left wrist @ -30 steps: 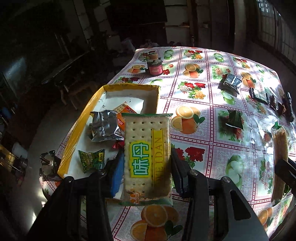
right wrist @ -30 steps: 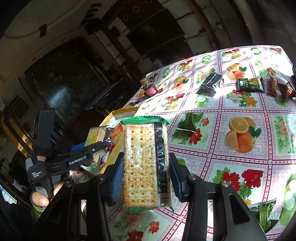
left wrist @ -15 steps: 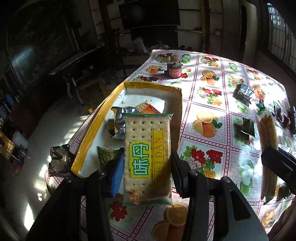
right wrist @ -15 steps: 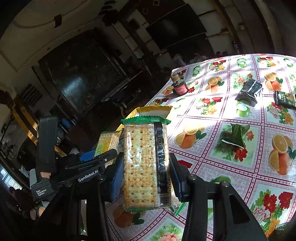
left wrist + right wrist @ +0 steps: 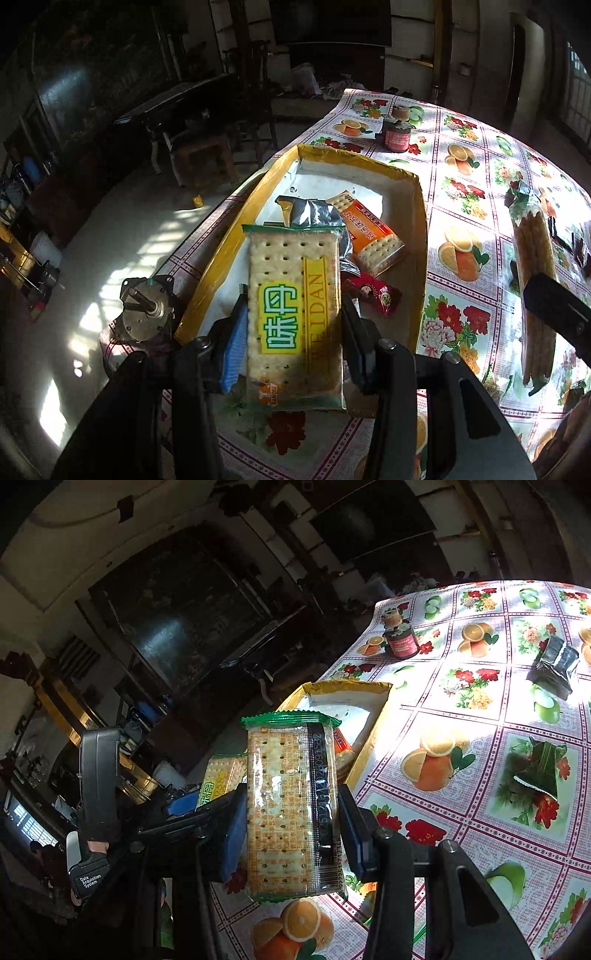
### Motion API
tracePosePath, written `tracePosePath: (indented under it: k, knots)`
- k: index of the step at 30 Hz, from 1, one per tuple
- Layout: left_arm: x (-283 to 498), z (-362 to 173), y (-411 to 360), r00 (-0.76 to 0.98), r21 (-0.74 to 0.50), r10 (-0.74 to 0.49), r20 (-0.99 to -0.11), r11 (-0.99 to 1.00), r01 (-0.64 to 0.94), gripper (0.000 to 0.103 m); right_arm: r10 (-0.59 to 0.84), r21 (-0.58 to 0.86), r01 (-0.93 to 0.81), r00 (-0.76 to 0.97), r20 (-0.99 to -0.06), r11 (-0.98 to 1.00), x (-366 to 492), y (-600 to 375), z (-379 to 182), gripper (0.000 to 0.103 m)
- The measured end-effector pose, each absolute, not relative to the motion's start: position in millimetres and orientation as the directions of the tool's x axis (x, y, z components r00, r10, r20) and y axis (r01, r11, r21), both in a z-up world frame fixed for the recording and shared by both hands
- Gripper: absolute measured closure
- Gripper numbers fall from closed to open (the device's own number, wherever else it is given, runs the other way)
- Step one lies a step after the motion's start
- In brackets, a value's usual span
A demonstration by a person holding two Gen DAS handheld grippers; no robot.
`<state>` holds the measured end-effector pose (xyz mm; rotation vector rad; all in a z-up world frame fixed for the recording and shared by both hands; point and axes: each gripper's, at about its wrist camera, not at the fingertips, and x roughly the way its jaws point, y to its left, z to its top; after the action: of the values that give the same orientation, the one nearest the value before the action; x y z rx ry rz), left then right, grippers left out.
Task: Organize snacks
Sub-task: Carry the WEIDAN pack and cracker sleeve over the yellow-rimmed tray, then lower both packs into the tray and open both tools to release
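A cracker pack with a yellow label (image 5: 293,317) is clamped upright by its long edges in the left hand-held gripper (image 5: 293,332), probably so that it can be lowered flat into the yellow-rimmed box (image 5: 421,236); it is held above the near end of this box. A second cracker pack (image 5: 291,808) is clamped the same way in the right hand-held gripper (image 5: 291,830), just short of the box, over the desk (image 5: 480,716). Inside the box, a silver bag (image 5: 314,214), an orange cracker pack (image 5: 369,232) and a red candy (image 5: 373,293) are already collected.

Two cracker packs (image 5: 293,317) (image 5: 291,808) upright, clamped; yellow-rimmed box (image 5: 421,236) holds snacks.
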<state>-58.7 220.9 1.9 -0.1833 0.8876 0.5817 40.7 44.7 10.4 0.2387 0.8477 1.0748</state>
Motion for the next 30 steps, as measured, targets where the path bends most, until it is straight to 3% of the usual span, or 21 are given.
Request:
tracePosePath:
  k: [11,30]
  knots:
    - [-58,-10,248,0.463,0.038,0.362,-0.809,0.819,-0.573,0.055,0.854,0.595,-0.654,0.161,-0.494,0.467,58,77,-2,0.058]
    - [-24,-31,245,0.451,-0.009,0.261,-0.854,0.858,-0.514,0.055,0.796,0.514,-0.685,0.163,-0.582,0.516,89,149,-16,0.058]
